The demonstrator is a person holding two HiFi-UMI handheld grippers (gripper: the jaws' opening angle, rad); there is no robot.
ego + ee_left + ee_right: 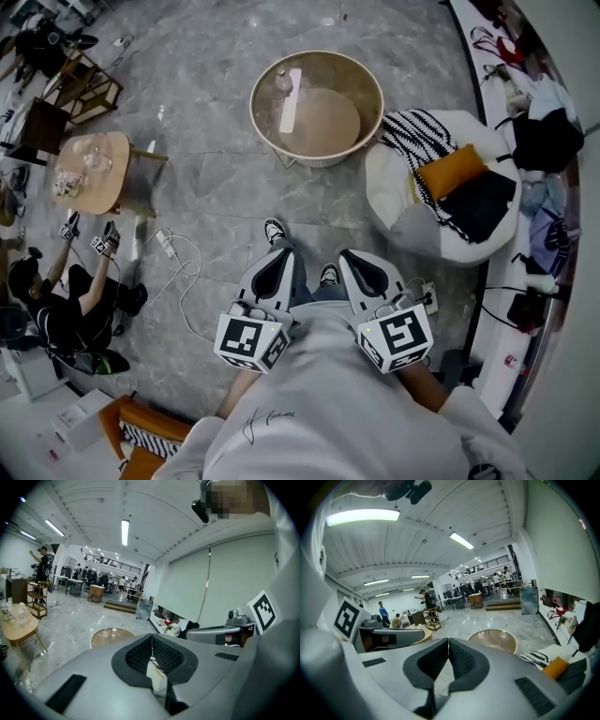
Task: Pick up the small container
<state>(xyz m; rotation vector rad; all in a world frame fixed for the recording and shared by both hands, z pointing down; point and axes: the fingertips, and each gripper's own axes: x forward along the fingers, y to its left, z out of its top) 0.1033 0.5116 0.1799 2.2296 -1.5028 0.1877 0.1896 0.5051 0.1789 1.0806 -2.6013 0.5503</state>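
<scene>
A small clear container (281, 82) stands on the round glass-topped table (361, 70) a few steps ahead of me. Both grippers are held close to my body, pointing toward that table and far from it. My left gripper (279, 251) (151, 637) has its jaws together at the tips. A pale cream scrap (156, 676) shows in the gap near their base, and I cannot tell what it is. My right gripper (352, 254) (448, 641) is shut with nothing between its fingers. The round table (112, 637) (493, 641) shows beyond each gripper.
A white beanbag seat (412, 220) with a striped cloth and an orange cushion (452, 170) sits right of the table. A wooden side table (92, 171) stands at left. A person (70, 305) sits on the floor nearby. A power strip and cables (169, 244) lie on the grey floor.
</scene>
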